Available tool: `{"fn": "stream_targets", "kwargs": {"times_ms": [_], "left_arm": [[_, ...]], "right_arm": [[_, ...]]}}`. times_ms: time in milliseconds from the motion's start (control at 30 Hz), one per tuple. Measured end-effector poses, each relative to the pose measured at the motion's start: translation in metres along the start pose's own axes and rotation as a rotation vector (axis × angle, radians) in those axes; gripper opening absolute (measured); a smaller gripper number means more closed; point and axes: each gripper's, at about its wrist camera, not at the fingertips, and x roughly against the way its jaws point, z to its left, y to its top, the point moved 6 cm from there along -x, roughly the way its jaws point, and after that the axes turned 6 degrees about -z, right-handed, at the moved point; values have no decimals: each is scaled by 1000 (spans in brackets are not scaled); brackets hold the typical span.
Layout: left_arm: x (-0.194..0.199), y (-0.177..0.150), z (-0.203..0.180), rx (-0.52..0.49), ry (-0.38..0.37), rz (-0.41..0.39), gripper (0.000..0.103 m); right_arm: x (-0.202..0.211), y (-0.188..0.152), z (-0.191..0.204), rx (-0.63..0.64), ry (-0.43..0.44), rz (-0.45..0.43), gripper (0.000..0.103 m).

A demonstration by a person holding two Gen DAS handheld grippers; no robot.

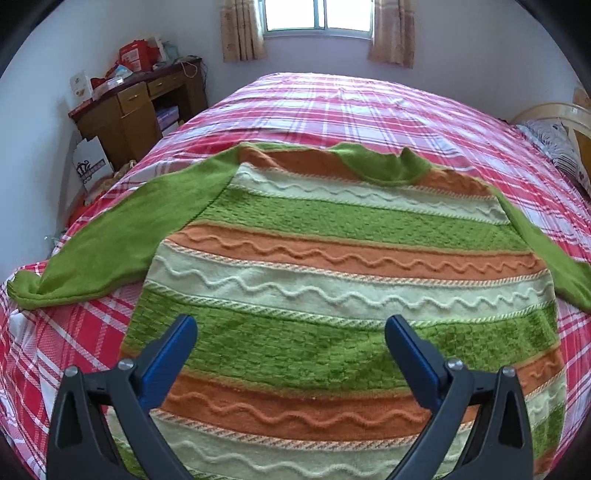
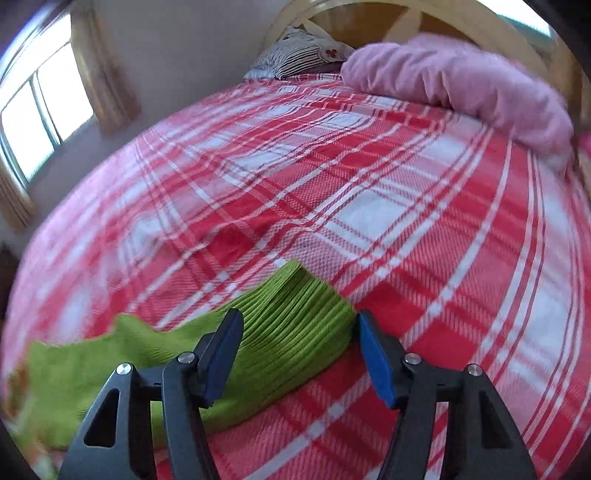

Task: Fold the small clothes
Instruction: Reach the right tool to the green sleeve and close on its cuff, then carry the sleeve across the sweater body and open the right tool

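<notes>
A small striped sweater (image 1: pixel 332 266) in green, orange and cream lies flat, front up, on the red plaid bed cover (image 1: pixel 332 107), both green sleeves spread out to the sides. My left gripper (image 1: pixel 290 332) is open and empty, hovering over the sweater's lower body. In the right wrist view, my right gripper (image 2: pixel 297 332) is open and empty, with the ribbed cuff of the green sleeve (image 2: pixel 291 321) lying between and just beyond its fingers. The sleeve runs off to the lower left.
A wooden desk (image 1: pixel 140 107) with clutter stands left of the bed under a curtained window (image 1: pixel 317 14). A pink pillow (image 2: pixel 461 85) and a striped pillow (image 2: pixel 299 51) lie at the headboard. The bed edge drops at the left (image 1: pixel 22 332).
</notes>
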Motion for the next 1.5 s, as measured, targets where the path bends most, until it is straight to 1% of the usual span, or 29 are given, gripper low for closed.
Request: {"fn": "stream_targets", "kwargs": {"times_ms": [33, 67, 100, 133, 167, 233, 300, 367, 433, 533, 567, 700, 767, 833, 867, 900, 967, 1000, 1067, 1167, 1233, 1267, 1433, 1500], "left_arm": [[0, -1, -1, -2, -1, -1, 103], [1, -1, -3, -4, -1, -1, 103], [1, -2, -4, -6, -2, 0, 103], [1, -3, -6, -7, -6, 2, 103], [1, -3, -7, -7, -12, 5, 103], [3, -4, -9, -9, -24, 5, 103], [5, -4, -9, -11, -30, 0, 103], [8, -2, -8, -9, -38, -10, 103], [13, 0, -6, -4, -43, -22, 103], [17, 2, -2, 16, -54, -35, 103], [17, 3, 0, 21, -58, -38, 103], [18, 2, 6, 32, -65, -41, 103], [19, 0, 10, 29, -61, -46, 103], [20, -2, 14, 29, -54, -49, 103], [20, -3, 17, 33, -56, -50, 103], [21, -3, 20, 38, -58, -50, 103], [21, -3, 26, 43, -56, -54, 103], [21, -3, 31, 42, -47, -63, 103], [22, -3, 40, 36, -21, -91, 103], [18, -6, 56, 44, 26, -126, 103], [10, -10, 68, 67, 41, -121, 103], [5, -13, 74, 80, 42, -112, 103], [-16, -25, 97, 150, 57, -86, 103], [-19, -29, 104, 187, 31, -81, 103]], "right_arm": [[0, 0, 0, 13, -9, 1, 59], [0, 0, -1, 36, -22, 1, 46], [1, 1, 0, 53, -16, 4, 37], [1, 2, 1, 62, 7, 13, 17], [3, 2, 0, 59, 36, 29, 9], [8, 2, 1, 47, 52, 40, 8], [22, 8, -1, 1, 91, 15, 8], [45, 20, 0, -64, 159, -29, 8], [64, 30, 9, -106, 227, -51, 8], [94, 43, 35, -146, 339, -76, 8], [107, 47, 49, -148, 392, -87, 8], [145, 44, 111, -71, 511, -103, 8], [160, 35, 149, -53, 601, -78, 8], [171, 24, 179, -36, 668, -61, 8], [176, 15, 202, -16, 708, -45, 8], [178, 8, 217, -3, 734, -30, 8], [182, -13, 258, 26, 793, 17, 8], [182, -22, 271, 32, 814, 35, 8], [182, -44, 309, 43, 869, 87, 8], [183, -74, 354, 48, 932, 148, 8], [181, -92, 383, 60, 967, 185, 8], [182, -105, 403, 81, 980, 199, 8], [181, -160, 467, 133, 1010, 270, 8], [179, -177, 481, 147, 1016, 290, 8]]}}
